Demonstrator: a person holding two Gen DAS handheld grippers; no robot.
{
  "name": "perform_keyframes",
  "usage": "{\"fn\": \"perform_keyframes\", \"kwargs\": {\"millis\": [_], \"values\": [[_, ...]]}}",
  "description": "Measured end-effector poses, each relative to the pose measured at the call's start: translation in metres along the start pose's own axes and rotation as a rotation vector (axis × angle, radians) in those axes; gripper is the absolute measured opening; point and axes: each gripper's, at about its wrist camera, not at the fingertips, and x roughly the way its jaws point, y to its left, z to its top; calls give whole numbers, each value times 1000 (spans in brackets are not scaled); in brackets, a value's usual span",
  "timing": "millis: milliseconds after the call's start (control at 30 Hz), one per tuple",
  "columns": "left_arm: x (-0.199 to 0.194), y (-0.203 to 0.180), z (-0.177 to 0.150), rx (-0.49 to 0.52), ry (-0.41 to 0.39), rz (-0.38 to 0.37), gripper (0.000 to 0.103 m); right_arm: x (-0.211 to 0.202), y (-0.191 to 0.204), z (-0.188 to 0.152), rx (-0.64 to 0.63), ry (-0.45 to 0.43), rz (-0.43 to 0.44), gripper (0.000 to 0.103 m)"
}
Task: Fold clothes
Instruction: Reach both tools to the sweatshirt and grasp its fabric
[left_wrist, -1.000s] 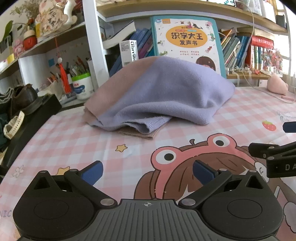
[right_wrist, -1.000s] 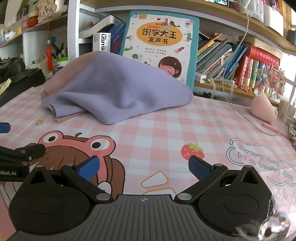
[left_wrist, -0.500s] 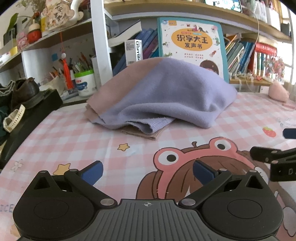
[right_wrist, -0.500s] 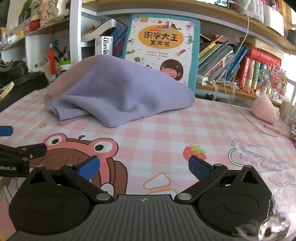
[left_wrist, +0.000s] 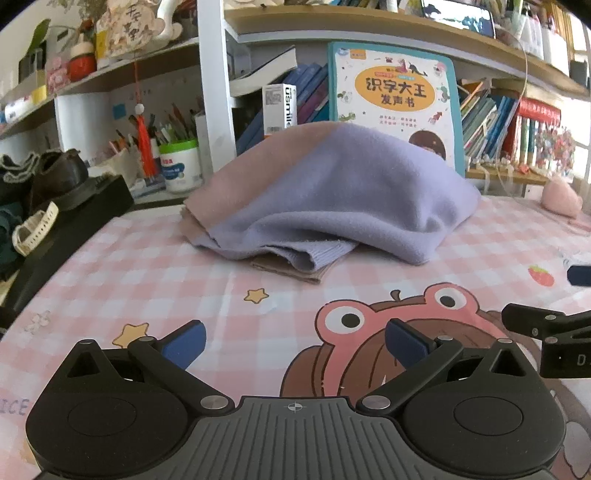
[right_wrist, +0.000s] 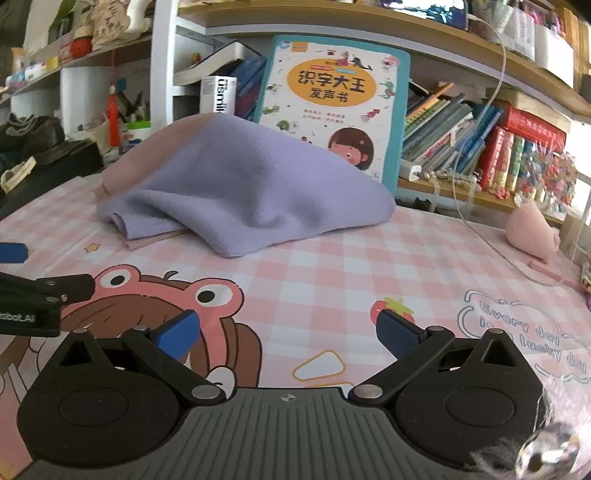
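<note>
A lavender and dusty-pink knit garment (left_wrist: 332, 195) lies in a bunched, folded heap at the back of the pink checked tablecloth (left_wrist: 147, 273); it also shows in the right wrist view (right_wrist: 240, 195). My left gripper (left_wrist: 293, 341) is open and empty, low over the cloth in front of the heap. My right gripper (right_wrist: 288, 332) is open and empty, beside it on the right. Neither touches the garment. Each gripper's tip shows at the edge of the other's view.
A bookshelf with a large children's book (left_wrist: 395, 99) stands right behind the heap. A pen cup (left_wrist: 181, 166) and black box with shoes (left_wrist: 55, 206) sit at the left. A pink plush (right_wrist: 532, 232) and white cable (right_wrist: 491, 236) lie at the right.
Both grippers have drawn slightly back and lower from the heap, still open. The garment has not moved.
</note>
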Motion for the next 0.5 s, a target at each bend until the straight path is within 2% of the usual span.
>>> {"fn": "perform_keyframes", "kwargs": {"millis": [67,200,367,500], "values": [[-1,-3,0,13,-1,2,103,-1,2,0,-10,-3,0,103],[-1,-7,-1,10,26,-43,103,-1,0,0,-3,-5,12,103],[0,-25,-3,92,64,-32,103,0,-10,0,52,-2,91,103],[-4,-33,-2,129,43,-43,103,9,-18,2,98,34,138,103]]}}
